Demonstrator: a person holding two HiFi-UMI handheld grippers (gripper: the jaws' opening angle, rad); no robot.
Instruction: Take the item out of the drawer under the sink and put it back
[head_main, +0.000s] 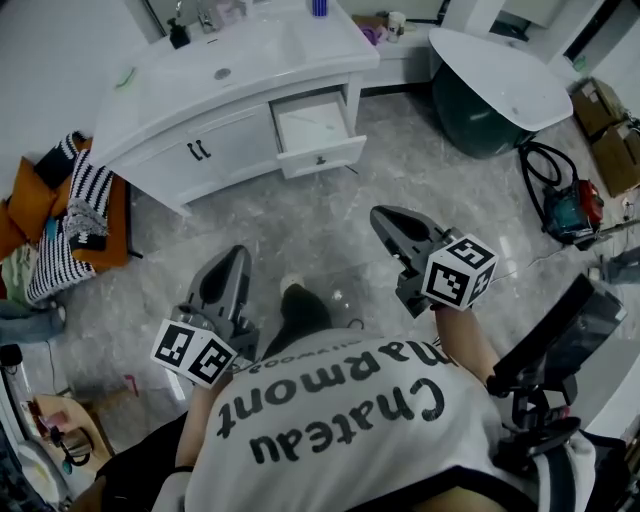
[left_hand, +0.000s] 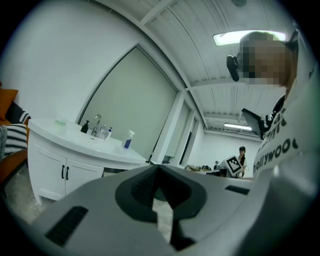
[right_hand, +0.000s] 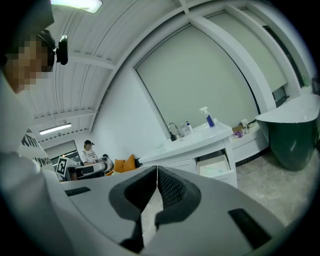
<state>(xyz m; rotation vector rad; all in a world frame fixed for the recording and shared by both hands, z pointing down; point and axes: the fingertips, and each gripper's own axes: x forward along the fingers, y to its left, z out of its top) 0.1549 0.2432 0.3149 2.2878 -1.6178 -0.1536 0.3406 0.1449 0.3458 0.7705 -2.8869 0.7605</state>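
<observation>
The white sink cabinet (head_main: 215, 95) stands at the far side of the floor, and its right-hand drawer (head_main: 318, 132) is pulled open. The drawer (right_hand: 216, 167) shows a pale inside; I cannot make out an item in it. My left gripper (head_main: 236, 256) is held low over the marble floor, well short of the cabinet, shut and empty. My right gripper (head_main: 386, 216) hangs to the right of it, also shut with nothing between its pads, pointing toward the open drawer. In the left gripper view the left gripper (left_hand: 159, 169) faces the cabinet doors (left_hand: 65, 172).
Orange cushions and a striped cloth (head_main: 75, 205) lie left of the cabinet. A dark green tub with a white top (head_main: 498, 95) stands at the right, with a corded tool (head_main: 568, 212) and cardboard boxes (head_main: 605, 125) beyond. Bottles (right_hand: 209, 119) stand on the counter.
</observation>
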